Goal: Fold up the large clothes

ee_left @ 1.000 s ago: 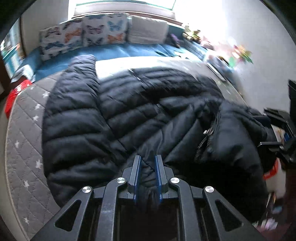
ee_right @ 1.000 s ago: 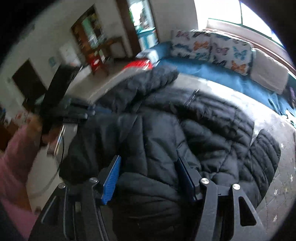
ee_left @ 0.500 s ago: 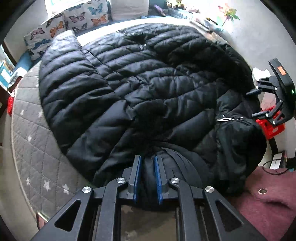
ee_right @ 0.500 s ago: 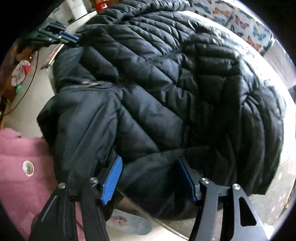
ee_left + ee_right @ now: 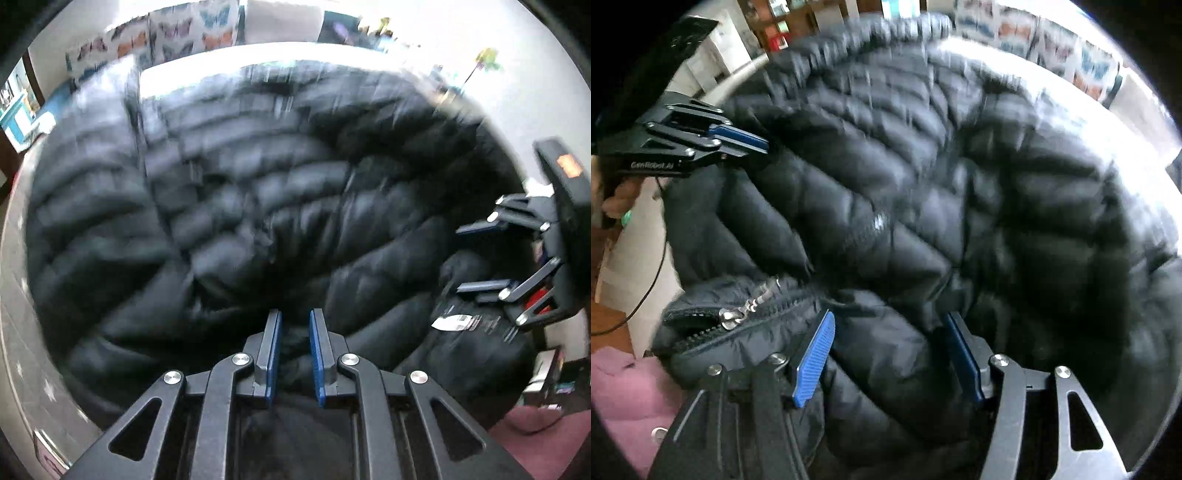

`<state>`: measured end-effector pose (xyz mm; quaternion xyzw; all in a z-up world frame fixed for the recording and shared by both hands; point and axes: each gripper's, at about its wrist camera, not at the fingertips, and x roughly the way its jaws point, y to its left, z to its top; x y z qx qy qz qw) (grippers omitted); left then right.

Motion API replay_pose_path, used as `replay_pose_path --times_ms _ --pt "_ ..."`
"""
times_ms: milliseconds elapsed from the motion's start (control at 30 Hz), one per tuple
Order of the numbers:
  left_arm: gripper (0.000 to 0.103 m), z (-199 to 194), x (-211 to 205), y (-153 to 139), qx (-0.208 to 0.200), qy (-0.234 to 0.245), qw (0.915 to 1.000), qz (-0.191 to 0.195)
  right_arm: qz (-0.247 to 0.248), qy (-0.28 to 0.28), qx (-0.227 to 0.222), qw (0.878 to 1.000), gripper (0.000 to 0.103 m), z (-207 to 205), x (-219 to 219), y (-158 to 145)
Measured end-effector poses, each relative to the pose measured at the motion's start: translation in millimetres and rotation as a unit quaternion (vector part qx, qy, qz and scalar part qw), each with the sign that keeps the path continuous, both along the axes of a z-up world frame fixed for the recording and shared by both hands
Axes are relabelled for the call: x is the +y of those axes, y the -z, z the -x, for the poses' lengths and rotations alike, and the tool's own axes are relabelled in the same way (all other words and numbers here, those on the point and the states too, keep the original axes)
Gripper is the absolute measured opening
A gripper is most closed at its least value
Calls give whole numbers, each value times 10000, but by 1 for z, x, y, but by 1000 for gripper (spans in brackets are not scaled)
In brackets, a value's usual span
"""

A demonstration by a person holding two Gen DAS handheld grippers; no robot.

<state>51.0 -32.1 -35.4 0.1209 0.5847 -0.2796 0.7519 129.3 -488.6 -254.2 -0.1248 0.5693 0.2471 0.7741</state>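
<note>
A large black quilted puffer jacket (image 5: 240, 206) lies spread over the bed and fills both views (image 5: 923, 192). My left gripper (image 5: 294, 321) is shut on a pinch of the jacket's near hem. It also shows in the right wrist view (image 5: 764, 142) at the jacket's left edge. My right gripper (image 5: 886, 325) has its jaws wide apart around a thick fold of jacket beside the zipper (image 5: 753, 306). It shows at the right of the left wrist view (image 5: 465, 258). Both views are motion-blurred.
The grey quilted mattress (image 5: 14, 332) shows at the left. Butterfly-print cushions (image 5: 177, 29) line the far wall. A pink garment (image 5: 624, 384) is near my right gripper. A black cable (image 5: 646, 295) hangs at the left.
Both grippers have lifted and carried the jacket's near edge up and forward. The jacket now looks closer and blurred. The grips look unchanged.
</note>
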Motion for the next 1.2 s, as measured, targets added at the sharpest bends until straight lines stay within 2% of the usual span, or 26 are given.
replay_pose_path --times_ms 33,100,233,300,433,500,567,667,767,833,900,1000,1033,1067,1100,1133,1167,1200 --pt "17 2 3 11 151 -20 9999 -60 22 -52 -18 10000 67 3 0 3" --pt "17 2 14 18 304 -101 9994 158 -48 -96 6 9999 67 5 -4 -6" --pt "18 -5 31 8 518 -360 9972 390 -563 128 -351 9977 67 3 -34 -61" --pt "17 -6 34 5 471 -368 9975 375 -734 390 -741 9938 67 -4 -62 -95" --pt "17 -6 38 6 489 -495 9968 404 -603 1263 -1145 9835 67 -40 -129 -124" --pt "18 -5 37 5 452 -521 9969 372 -541 1806 -1151 9753 67 -62 -170 -120" --pt "18 -4 36 6 391 -494 9976 291 -534 2463 -1081 9617 67 -85 -214 -106" --pt "18 -3 30 6 342 -498 9981 148 -664 3269 -870 9387 67 -112 -271 -68" --pt "18 -4 26 0 277 -520 9982 49 -972 3714 -529 9219 67 -127 -302 -33" --pt "18 -5 22 -8 192 -543 9983 18 -1108 3829 -374 9163 67 -133 -310 -17" --pt "18 -7 20 -20 108 -554 9984 78 -1161 3819 -364 9161 67 -140 -311 -5" --pt "19 -17 23 -42 -100 -669 9975 206 -1262 3709 -571 9183 67 -141 -304 -12" --pt "23 -22 26 -49 -146 -737 9969 235 -1291 3693 -592 9184 65 -145 -303 -11" --pt "38 -32 31 -57 -221 -876 9956 253 -1342 3662 -599 9189 55 -146 -301 -12" --pt "60 -38 35 -63 -297 -995 9943 260 -1320 3663 -610 9191 49 -148 -300 -12" --pt "68 -46 42 -71 -426 -1155 9920 275 -1254 3672 -643 9194 44 -149 -298 -12" --pt "78 -57 52 -81 -645 -1377 9879 296 -1210 3660 -667 9203 31 -150 -298 -12" --pt "79 -65 59 -87 -747 -1502 9854 303 -1112 3668 -694 9210 22 -151 -299 -12"
